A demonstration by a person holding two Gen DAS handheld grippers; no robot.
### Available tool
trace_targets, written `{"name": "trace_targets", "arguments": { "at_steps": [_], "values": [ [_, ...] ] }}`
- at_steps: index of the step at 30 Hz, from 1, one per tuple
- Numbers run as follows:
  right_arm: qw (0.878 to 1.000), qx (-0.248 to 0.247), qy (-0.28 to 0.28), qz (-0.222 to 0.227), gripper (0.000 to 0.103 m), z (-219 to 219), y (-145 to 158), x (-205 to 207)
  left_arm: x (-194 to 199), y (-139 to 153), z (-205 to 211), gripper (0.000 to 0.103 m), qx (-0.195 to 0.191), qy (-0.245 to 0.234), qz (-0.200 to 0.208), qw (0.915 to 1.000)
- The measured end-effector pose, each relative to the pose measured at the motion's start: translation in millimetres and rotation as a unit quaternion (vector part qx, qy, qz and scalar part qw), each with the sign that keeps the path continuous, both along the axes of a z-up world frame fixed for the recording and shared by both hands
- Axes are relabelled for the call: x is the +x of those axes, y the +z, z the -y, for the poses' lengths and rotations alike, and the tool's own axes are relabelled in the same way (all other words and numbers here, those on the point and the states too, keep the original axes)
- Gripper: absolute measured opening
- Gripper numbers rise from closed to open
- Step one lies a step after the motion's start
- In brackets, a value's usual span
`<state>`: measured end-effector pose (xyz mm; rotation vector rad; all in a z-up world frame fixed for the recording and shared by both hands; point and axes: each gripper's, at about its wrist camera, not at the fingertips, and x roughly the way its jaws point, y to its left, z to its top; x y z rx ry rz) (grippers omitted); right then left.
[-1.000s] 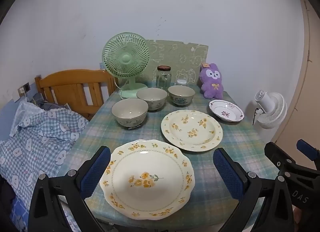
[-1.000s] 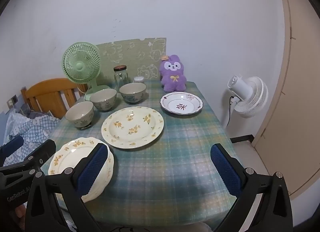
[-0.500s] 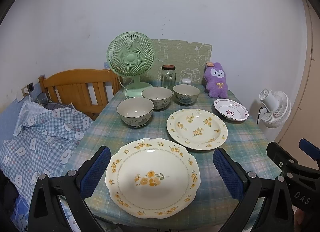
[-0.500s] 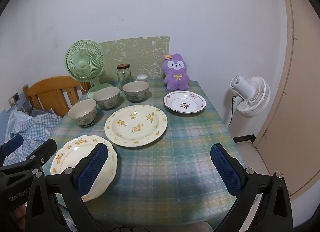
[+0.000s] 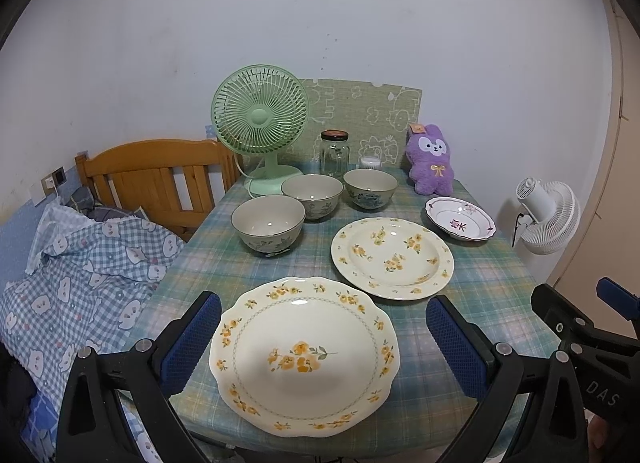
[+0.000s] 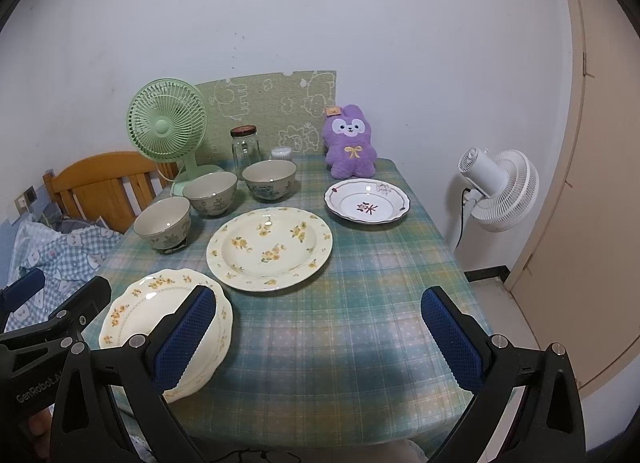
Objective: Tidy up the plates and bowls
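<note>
On the checked tablecloth stand a scalloped cream plate with yellow flowers [image 5: 305,355] [image 6: 160,315] at the near edge, a round cream plate with yellow flowers [image 5: 392,257] [image 6: 269,249] behind it, and a small white plate with red pattern [image 5: 460,218] [image 6: 367,206] at the right. Three grey-green bowls [image 5: 267,225] [image 5: 313,196] [image 5: 370,188] sit in a row at the back left. My left gripper [image 5: 322,347] is open and empty, its jaws on either side of the scalloped plate, above it. My right gripper [image 6: 320,337] is open and empty over bare cloth.
A green desk fan [image 5: 260,123], a glass jar [image 5: 334,153] and a purple plush rabbit [image 5: 431,159] stand along the back wall. A wooden chair [image 5: 156,175] and checked bedding [image 5: 80,263] lie left. A white fan [image 6: 498,189] stands right of the table [image 6: 360,343].
Both grippers have risen and drawn back slightly; the table sits a little lower in both views. No dish has moved.
</note>
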<state>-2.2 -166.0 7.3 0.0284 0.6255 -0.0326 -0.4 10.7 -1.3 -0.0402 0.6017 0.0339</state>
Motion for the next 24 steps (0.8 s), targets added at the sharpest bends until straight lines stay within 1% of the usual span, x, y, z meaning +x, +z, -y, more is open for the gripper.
{"name": "trace_targets", "arguments": {
  "at_steps": [24],
  "values": [
    [1.0, -0.001, -0.006, -0.004, 0.103, 4.2, -0.2, 3.5, 0.5, -2.0, 9.3, 0.103, 0.004, -0.008, 0.003, 1.0]
  ]
}}
